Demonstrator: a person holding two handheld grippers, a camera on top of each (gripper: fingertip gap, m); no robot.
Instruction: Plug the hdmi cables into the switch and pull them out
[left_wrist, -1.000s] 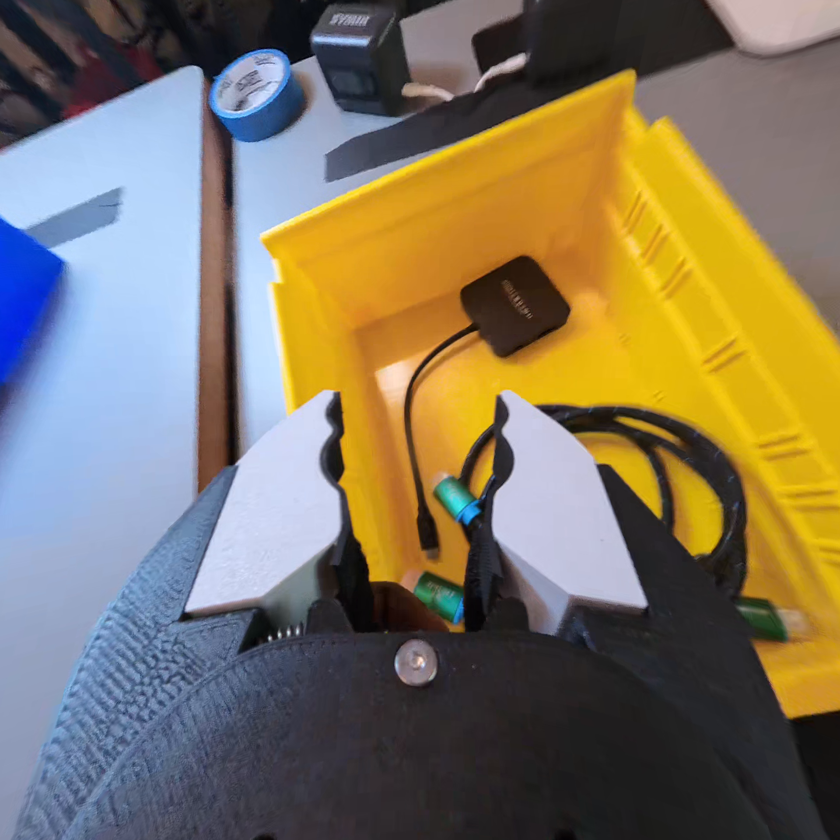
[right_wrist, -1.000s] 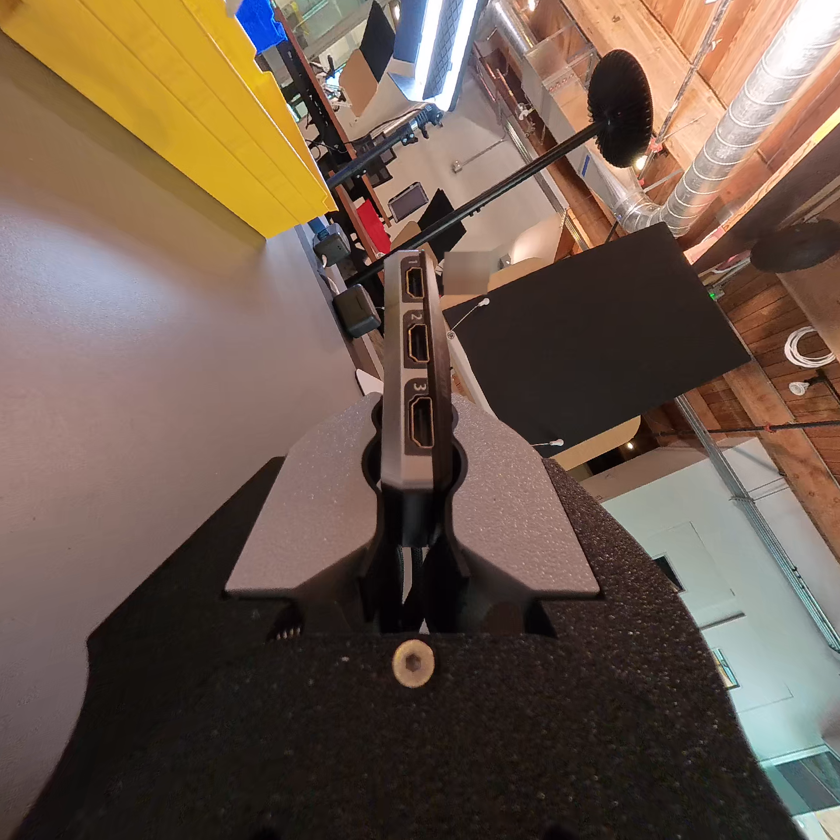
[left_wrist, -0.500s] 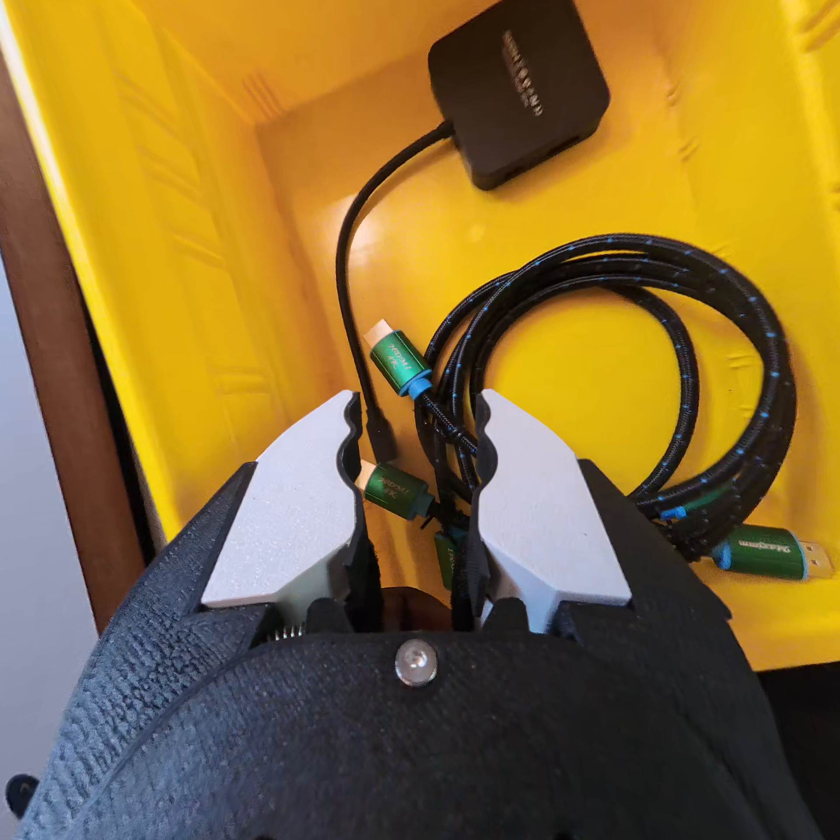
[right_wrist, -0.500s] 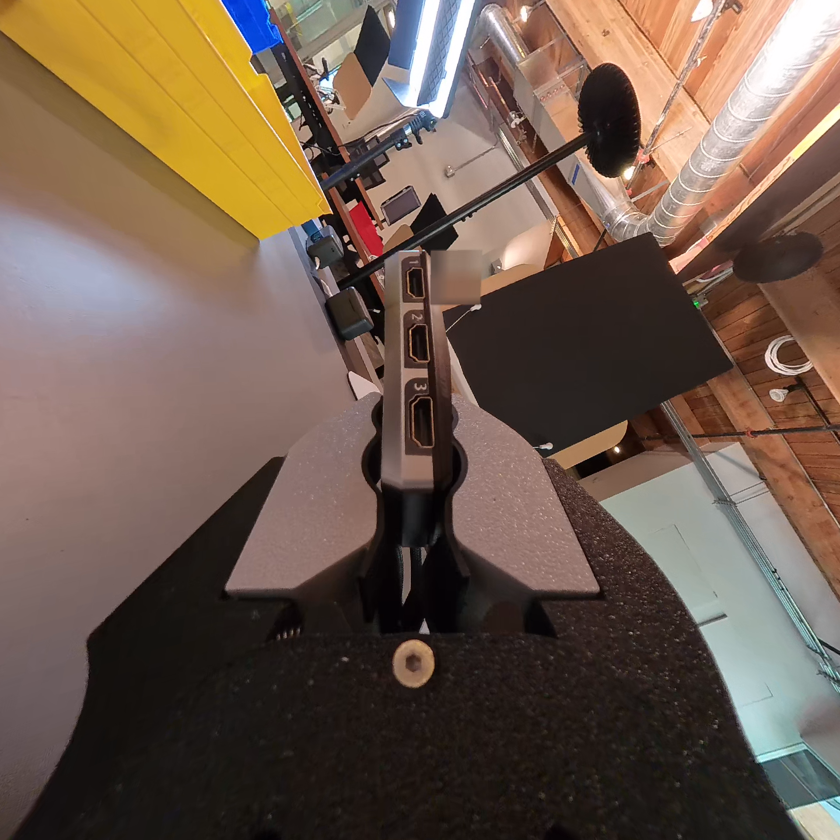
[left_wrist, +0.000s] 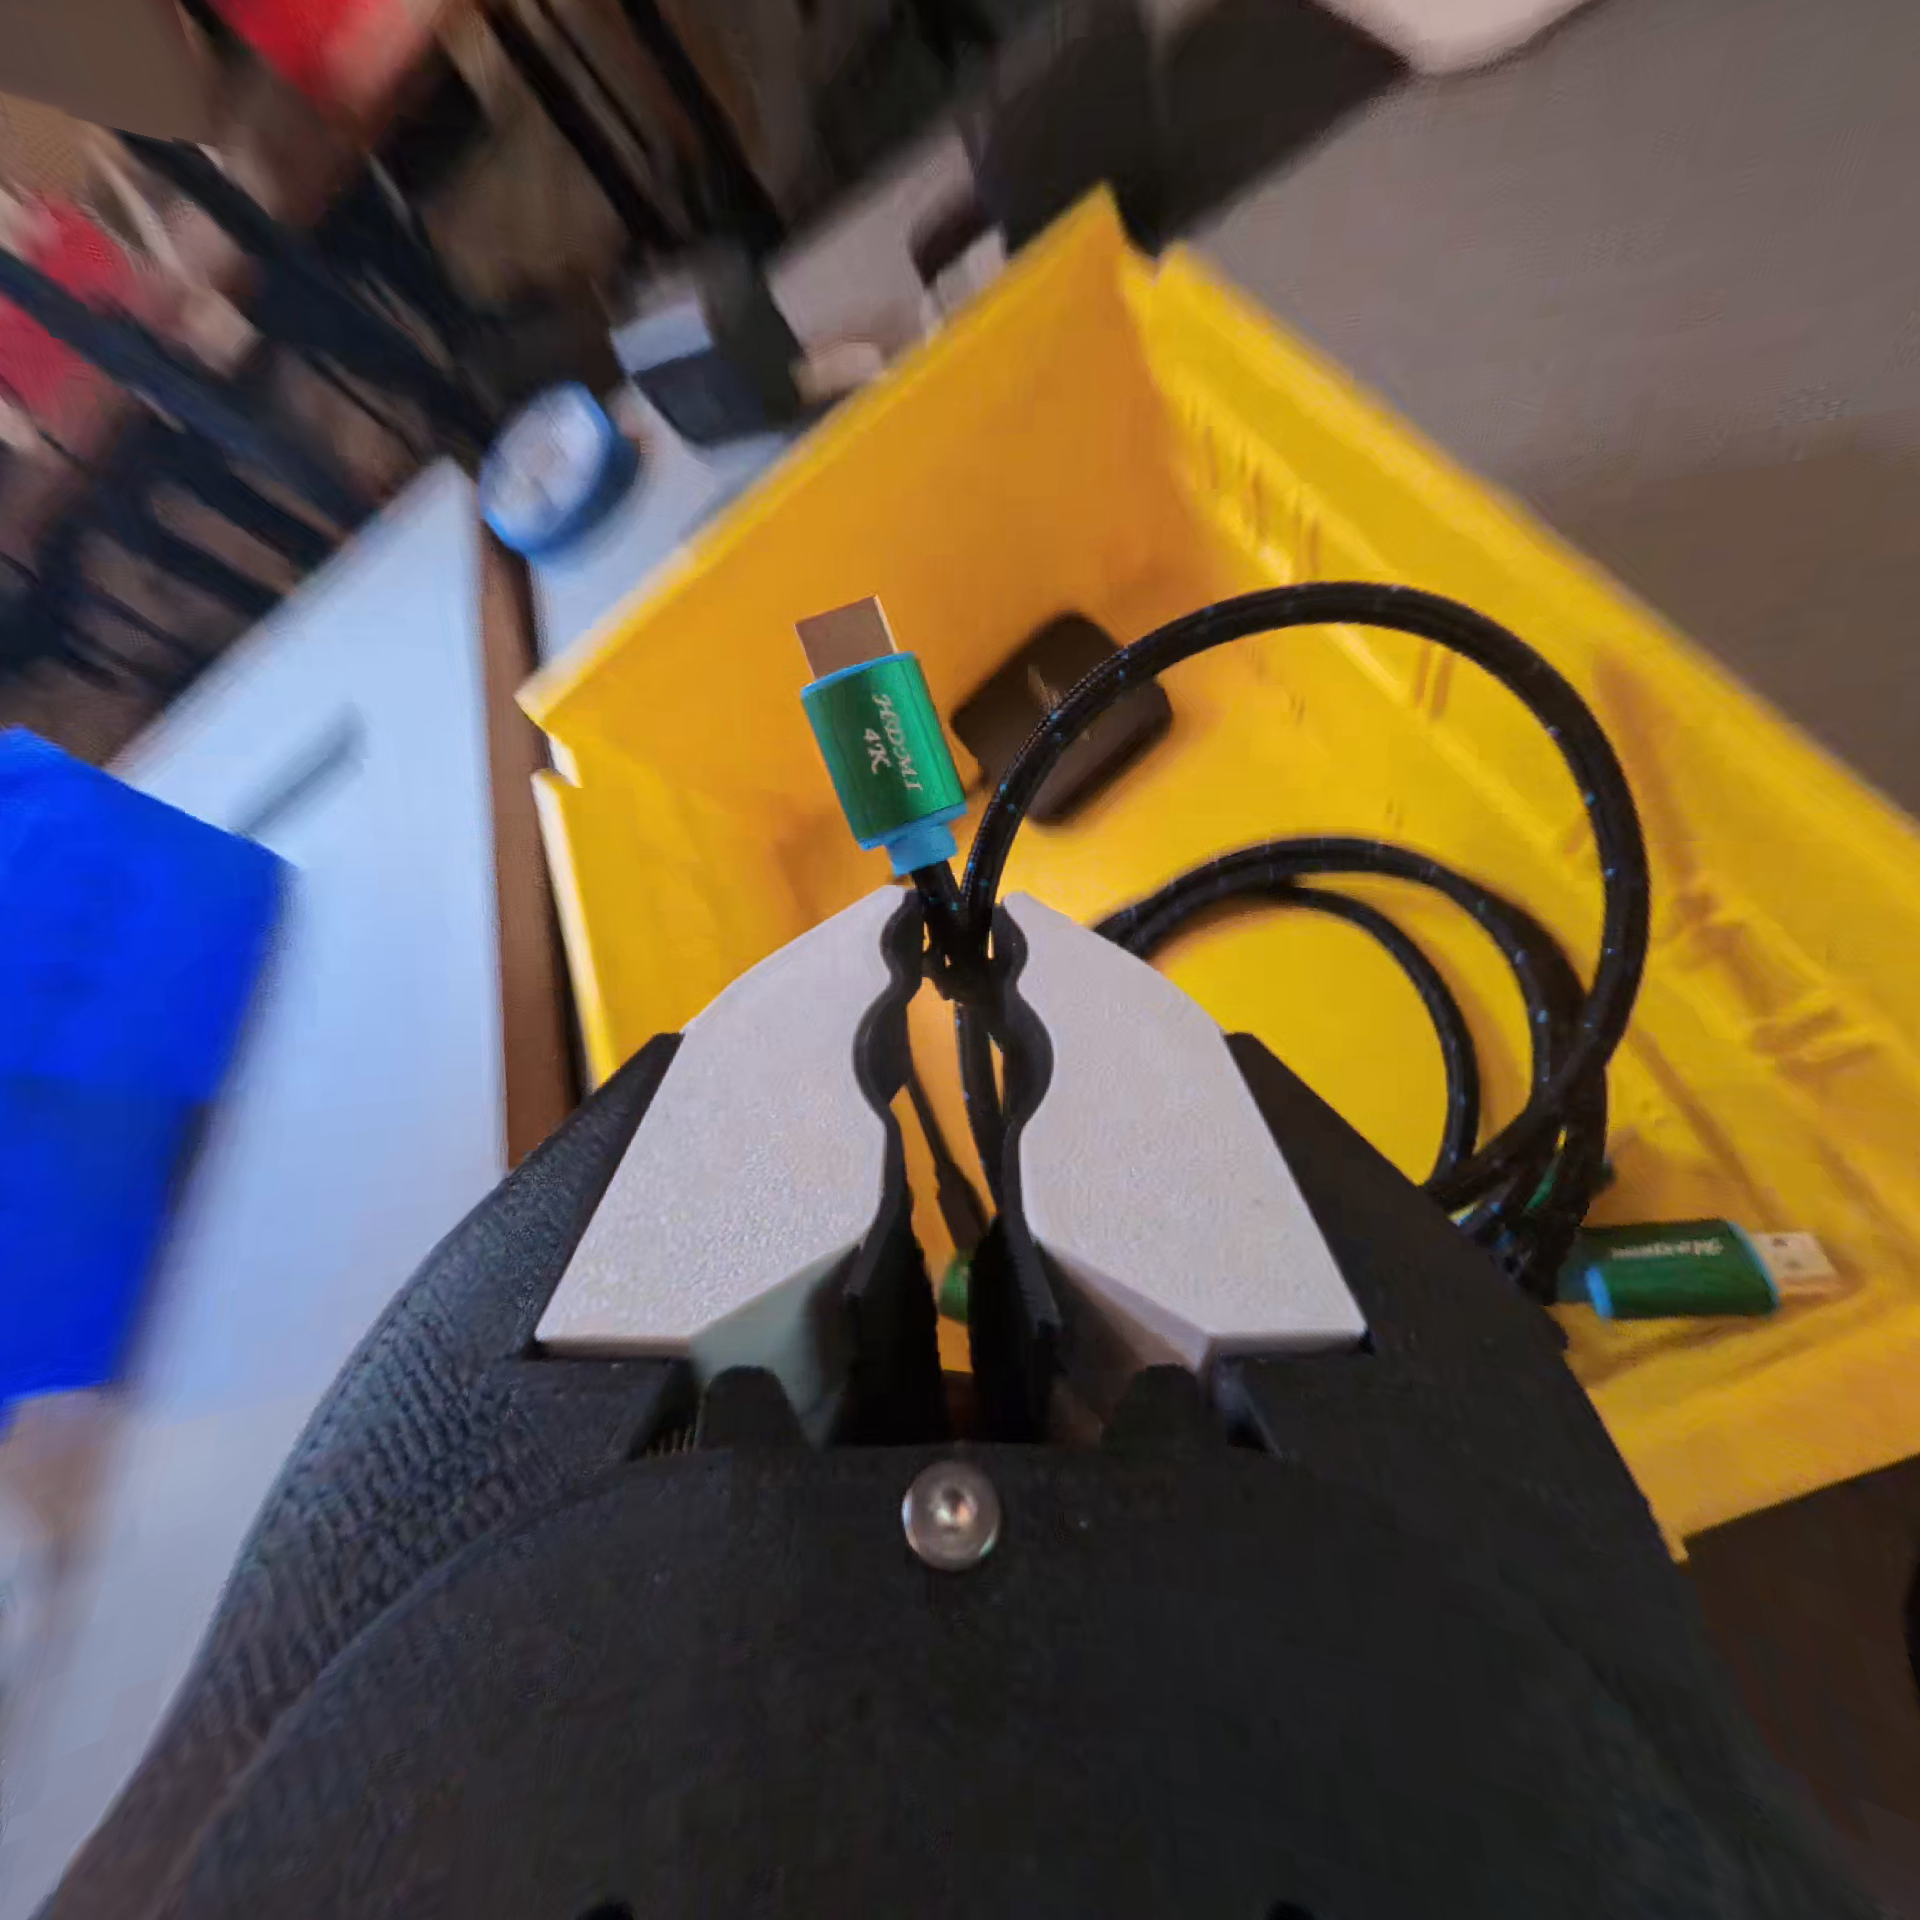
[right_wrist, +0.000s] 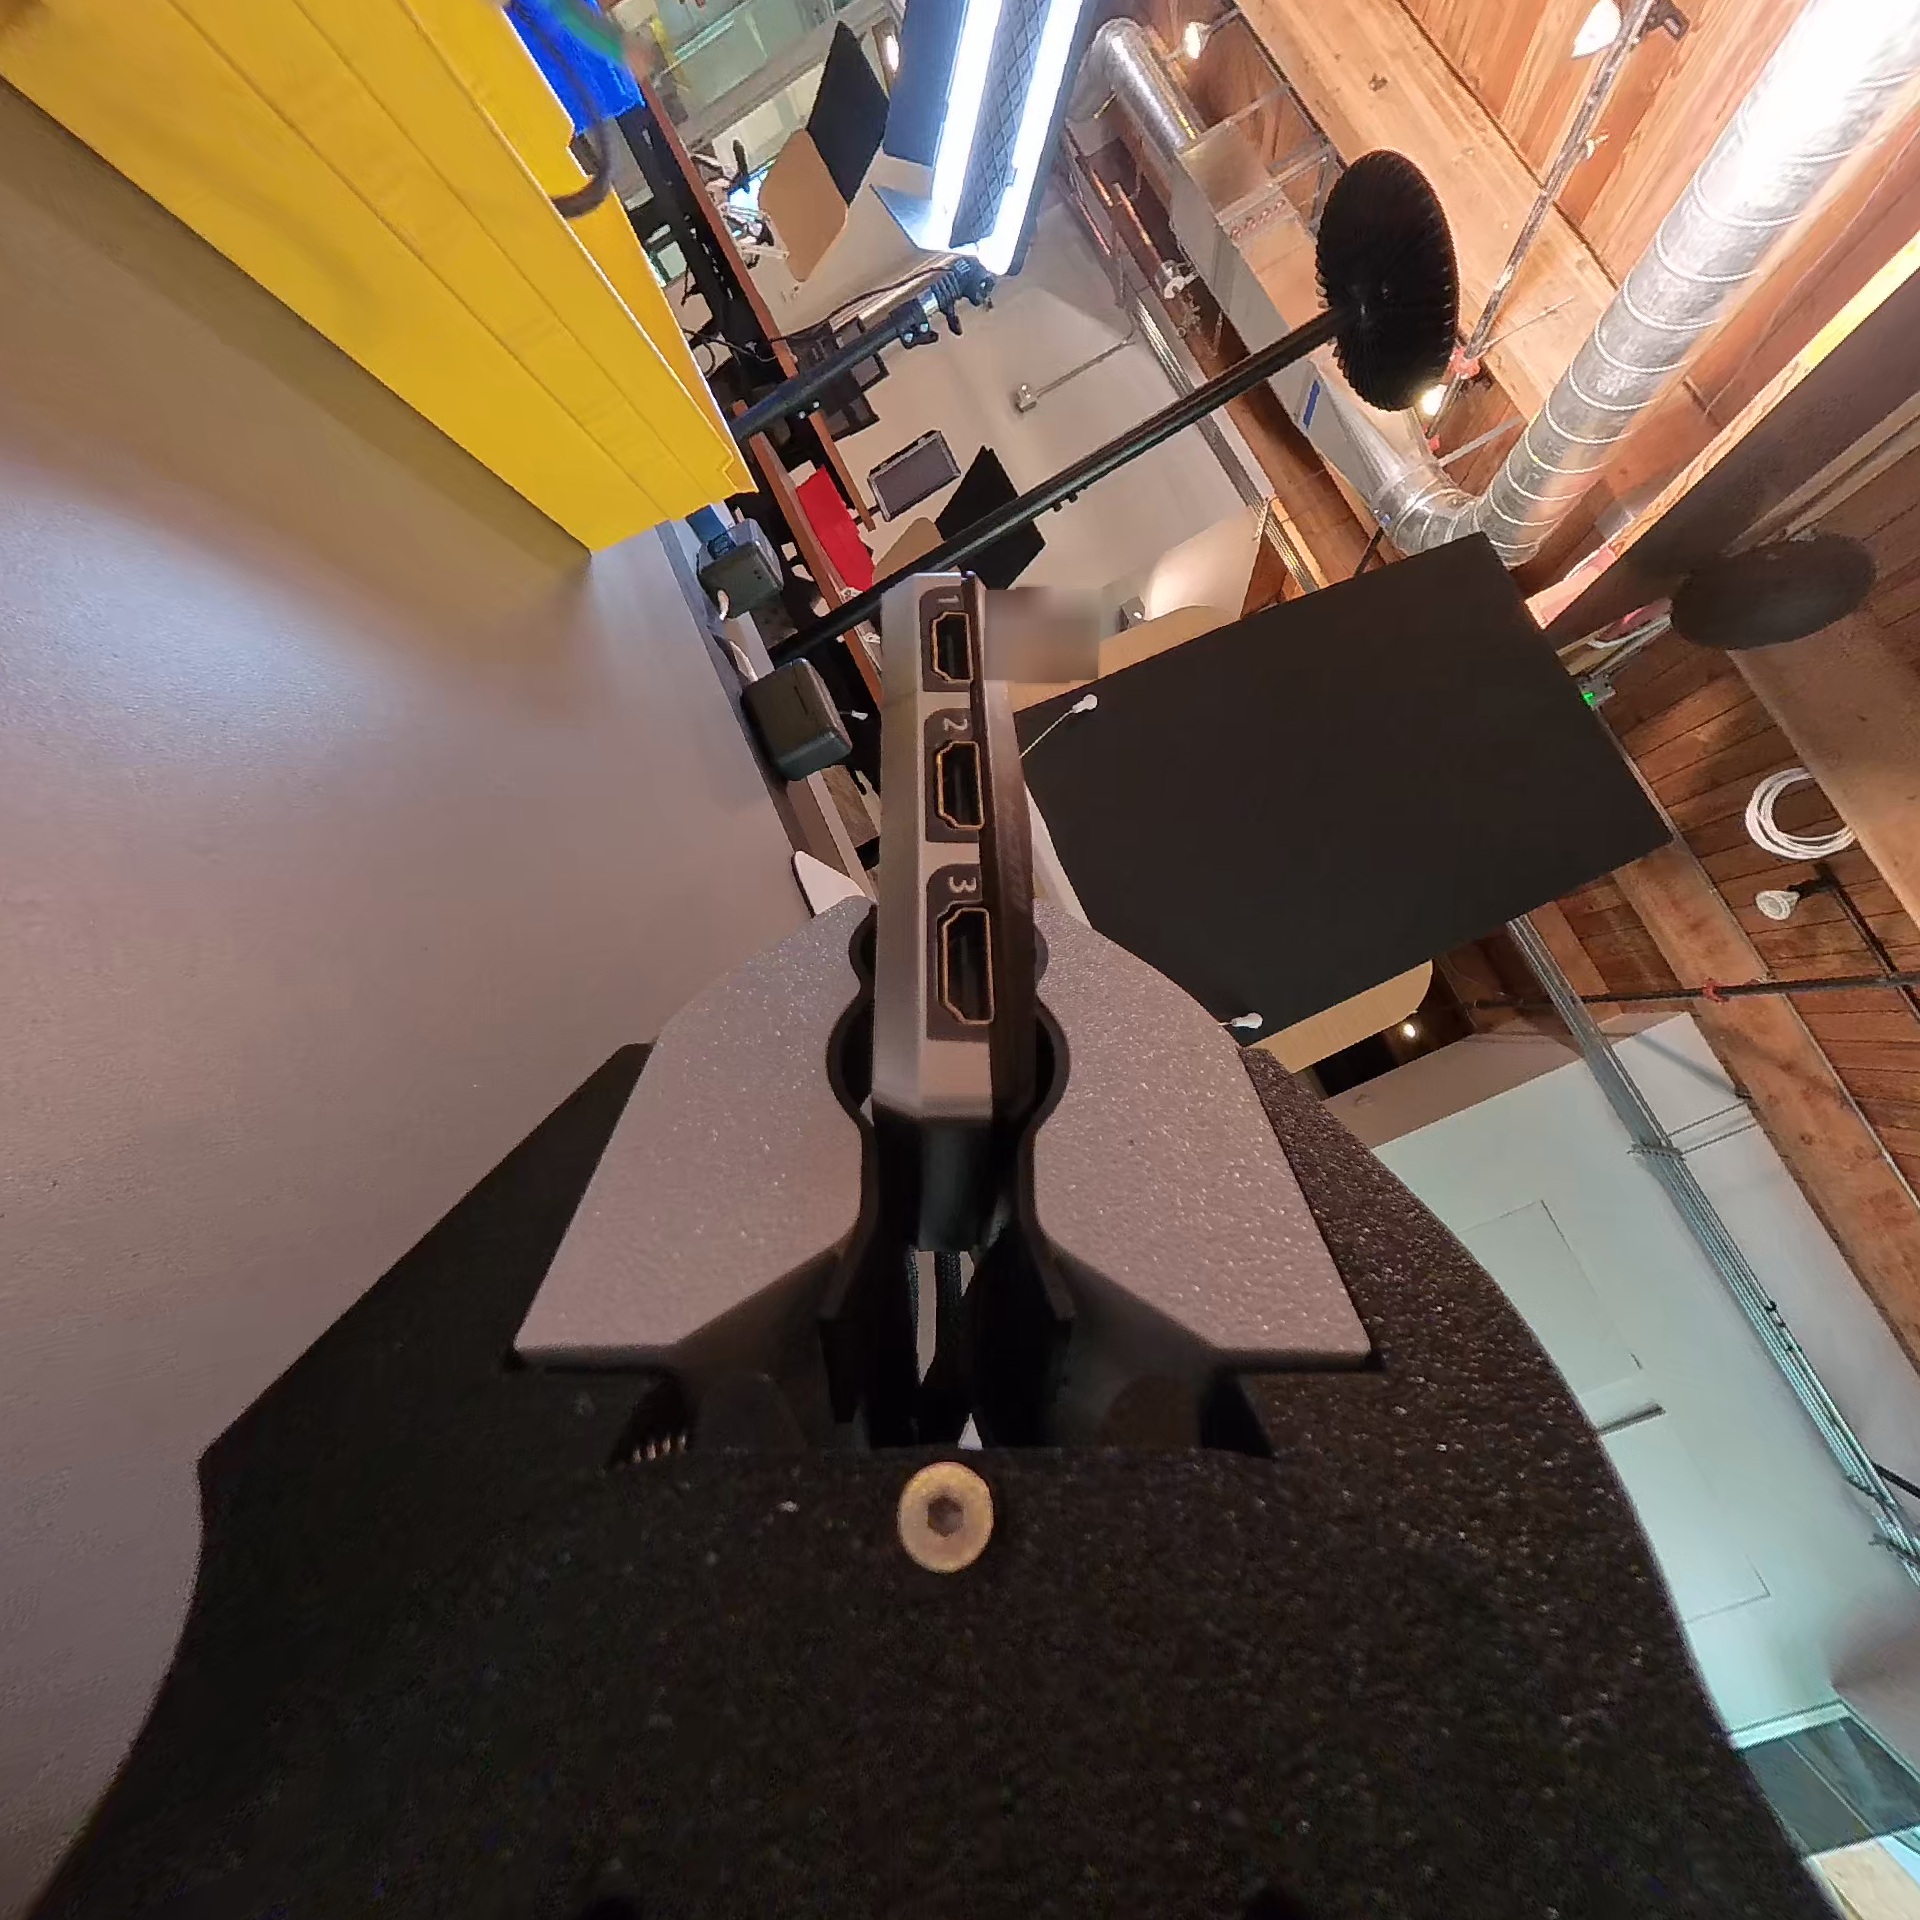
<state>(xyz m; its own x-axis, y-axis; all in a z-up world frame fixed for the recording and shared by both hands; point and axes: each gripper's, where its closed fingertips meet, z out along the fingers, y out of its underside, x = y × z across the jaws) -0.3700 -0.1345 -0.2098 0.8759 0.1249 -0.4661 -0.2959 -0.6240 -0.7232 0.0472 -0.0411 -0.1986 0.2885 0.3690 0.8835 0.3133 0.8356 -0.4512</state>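
Note:
My left gripper (left_wrist: 954, 940) is shut on a black braided HDMI cable just below its green plug (left_wrist: 883, 764), which points up above the yellow bin (left_wrist: 1403, 582). The cable loops (left_wrist: 1507, 831) back down into the bin, where another green plug (left_wrist: 1683, 1280) lies at the right. My right gripper (right_wrist: 951, 987) is shut on the grey HDMI switch (right_wrist: 951, 810), held edge-on with its three empty ports facing the camera. The right gripper is tilted on its side above the grey table (right_wrist: 312, 779).
A small black box (left_wrist: 1060, 717) with its own thin cable lies at the far end of the bin. A blue bin (left_wrist: 104, 1039) and a blue tape roll (left_wrist: 556, 468) are to the left. In the right wrist view the yellow bin (right_wrist: 416, 260) sits at upper left.
My left gripper has closed on the cable near the green plug and lifted it up out of the bin. The right gripper has stayed almost still, holding the switch.

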